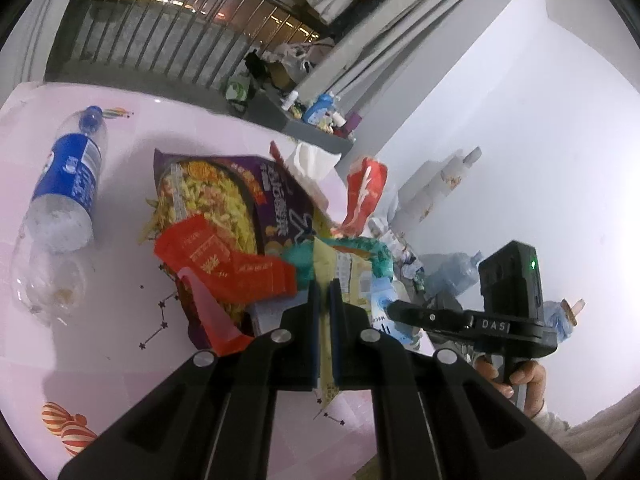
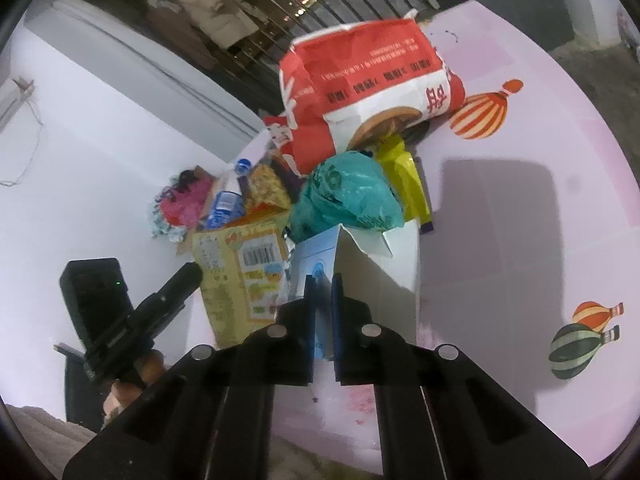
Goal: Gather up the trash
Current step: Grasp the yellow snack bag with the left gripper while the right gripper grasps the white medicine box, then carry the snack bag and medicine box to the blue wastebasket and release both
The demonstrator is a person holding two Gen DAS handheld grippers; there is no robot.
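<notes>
Our left gripper (image 1: 324, 292) has its jaws pressed together on the thin edge of a yellow printed carton (image 1: 326, 276), a flattened piece of card that runs straight back between the pads. Our right gripper (image 2: 322, 288) is likewise pinched shut, on a panel of the blue-and-white box (image 2: 316, 268) that stands open just ahead of it. Both pieces sit at the near edge of the trash heap on the pink table (image 2: 520, 240), side by side, with the two grippers close together.

We judge both cartons light and fairly stiff, though card like this creases and can slip from a narrow pinch, so a hold on a folded edge or corner seems safest. In the right wrist view the yellow carton's long axis runs from the table edge up and away into the heap; the blue-and-white box stands upright, mouth up.

Further out lie a teal plastic bag (image 2: 348, 196), soft and crumpled, a red-and-white paper bag (image 2: 360, 84) tipped on top of the pile, a purple snack packet (image 1: 224, 196) lying flat, a red wrapper (image 1: 224, 264), and, well apart to the left, a blue-labelled bottle (image 1: 68, 184) on its side, cap pointing away from us.
</notes>
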